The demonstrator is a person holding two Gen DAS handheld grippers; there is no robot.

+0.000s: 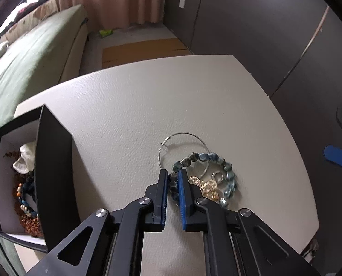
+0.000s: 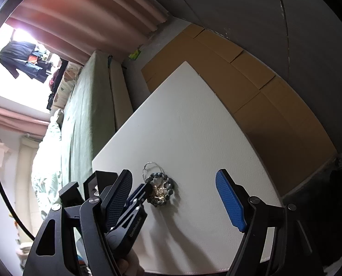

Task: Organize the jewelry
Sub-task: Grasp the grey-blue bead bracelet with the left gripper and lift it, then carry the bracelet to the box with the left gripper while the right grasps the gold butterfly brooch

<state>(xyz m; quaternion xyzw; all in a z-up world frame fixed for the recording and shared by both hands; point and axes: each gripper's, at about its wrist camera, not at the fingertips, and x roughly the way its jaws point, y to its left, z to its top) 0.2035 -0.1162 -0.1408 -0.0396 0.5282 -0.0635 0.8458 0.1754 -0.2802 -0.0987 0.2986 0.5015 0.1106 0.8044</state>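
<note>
Now the left tongs (image 1: 172, 174) are clamped on the near-left beads of the blue bracelet (image 1: 207, 177), mid-table (image 1: 148, 105); the right tongs (image 2: 174, 197) hang apart. Lifting could snag the wire hoop (image 1: 182, 151) and gold pieces (image 1: 207, 187). Only the left view shows the open black box (image 1: 53, 172) at left; the right shows both tongs.

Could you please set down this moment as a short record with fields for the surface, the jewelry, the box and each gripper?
surface: white table
loose jewelry: blue bead bracelet, wire hoop, gold pieces, silver ring, all in one pile
box: black box, open, on the table's left, bracelets inside
left gripper: closed on the bead bracelet's near side
right gripper: open, empty, apart from the pile
</note>
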